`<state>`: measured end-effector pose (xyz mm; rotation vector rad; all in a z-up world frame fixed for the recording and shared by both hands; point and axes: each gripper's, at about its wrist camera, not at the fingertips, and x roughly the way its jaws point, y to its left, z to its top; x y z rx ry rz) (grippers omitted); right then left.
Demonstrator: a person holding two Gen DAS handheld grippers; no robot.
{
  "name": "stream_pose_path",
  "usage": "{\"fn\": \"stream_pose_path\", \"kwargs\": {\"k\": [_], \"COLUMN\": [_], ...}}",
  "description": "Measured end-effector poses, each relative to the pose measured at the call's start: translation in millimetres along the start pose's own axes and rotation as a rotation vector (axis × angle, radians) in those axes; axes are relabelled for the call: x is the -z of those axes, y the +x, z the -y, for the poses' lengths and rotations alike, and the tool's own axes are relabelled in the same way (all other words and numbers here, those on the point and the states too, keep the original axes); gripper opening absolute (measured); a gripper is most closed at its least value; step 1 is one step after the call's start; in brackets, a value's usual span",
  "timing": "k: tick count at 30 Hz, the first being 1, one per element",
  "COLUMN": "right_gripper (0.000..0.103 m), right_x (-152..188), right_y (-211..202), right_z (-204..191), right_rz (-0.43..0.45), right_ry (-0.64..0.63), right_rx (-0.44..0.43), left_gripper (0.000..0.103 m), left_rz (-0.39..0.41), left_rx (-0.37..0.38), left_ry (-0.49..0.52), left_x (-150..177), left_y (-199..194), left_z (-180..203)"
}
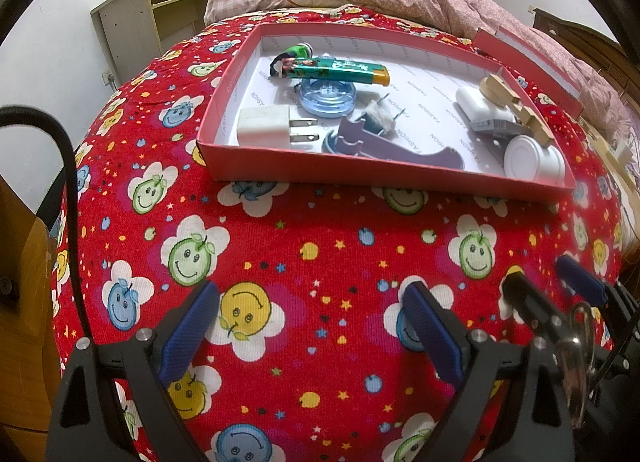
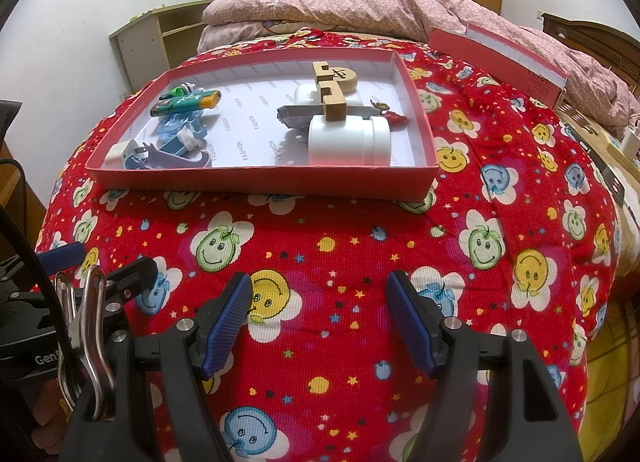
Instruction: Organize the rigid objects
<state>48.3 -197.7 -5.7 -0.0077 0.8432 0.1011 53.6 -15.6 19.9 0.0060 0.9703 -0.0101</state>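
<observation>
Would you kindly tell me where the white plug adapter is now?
In the left wrist view, the white plug adapter lies in the near-left corner of the red box, beside the purple piece.

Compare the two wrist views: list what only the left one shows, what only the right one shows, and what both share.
Left wrist only: the white plug adapter's metal prongs, seen clearly.
Right wrist only: a small red item in the red tray behind the white jar.
Both: the tray, the green lighter, the jar, wooden blocks, and both grippers open and empty, left gripper and right gripper.
</observation>
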Motion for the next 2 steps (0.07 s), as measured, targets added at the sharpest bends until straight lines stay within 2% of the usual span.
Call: {"fn": "stream_pose_path", "kwargs": {"k": [2], "right_gripper": [0.071], "right_x": [0.0], "right_y": [0.0], "right_z": [0.0], "right_rz": [0.0], "right_ry": [0.0], "right_rx": [0.0], "left_gripper": [0.096], "left_rz": [0.0], "left_rx": [0.0], "left_ry": [0.0], "left_x": [-0.2], "left_y": [-0.1], "left_z": [0.8]}}
